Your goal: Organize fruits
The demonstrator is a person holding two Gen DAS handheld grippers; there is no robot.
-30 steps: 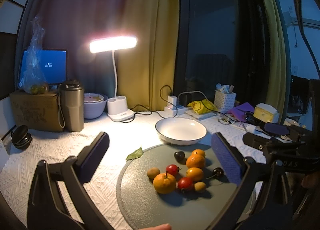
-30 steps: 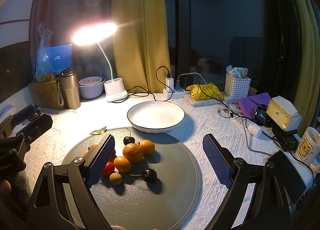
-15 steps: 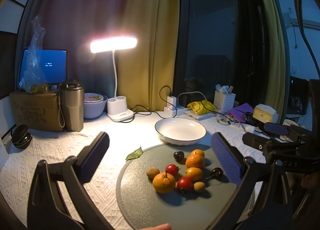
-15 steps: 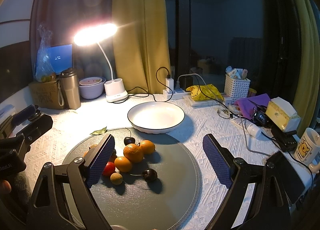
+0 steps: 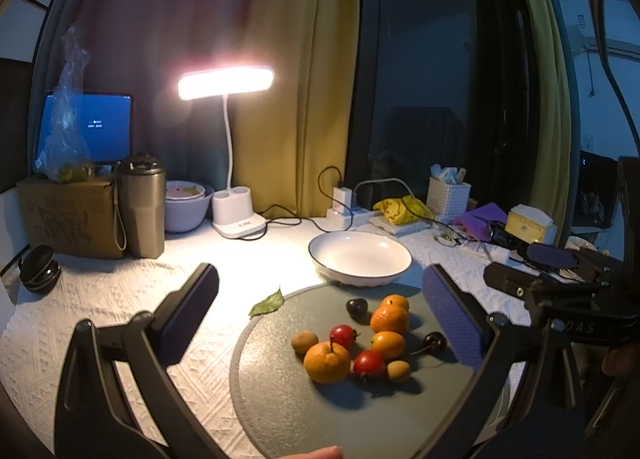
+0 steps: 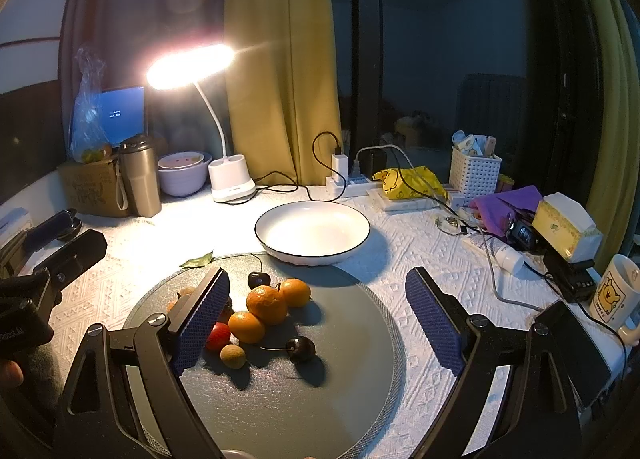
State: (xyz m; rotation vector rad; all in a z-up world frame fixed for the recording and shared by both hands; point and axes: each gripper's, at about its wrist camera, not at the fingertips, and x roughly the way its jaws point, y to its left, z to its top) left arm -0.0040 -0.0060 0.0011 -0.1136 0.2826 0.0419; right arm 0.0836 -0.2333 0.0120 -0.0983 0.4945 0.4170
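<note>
Nothing is shifting since earlier; I am holding both tools, left (image 5: 320, 311) and right (image 6: 320, 315), spread wide and gripping nothing above the round grey mat (image 6: 340, 399) bearing small mixed fruits (image 6: 266, 305).

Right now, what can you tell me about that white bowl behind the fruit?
The bowl is wide, shallow and round, glossy white like glazed ceramic, with a thin dark line around its rim. It is empty and stands upright on the white textured cloth, lit brightly by the lamp. Its near edge sits at the far rim of the round grey mat and seems to overlap it slightly. No fruit and no gripper touches it.
</note>
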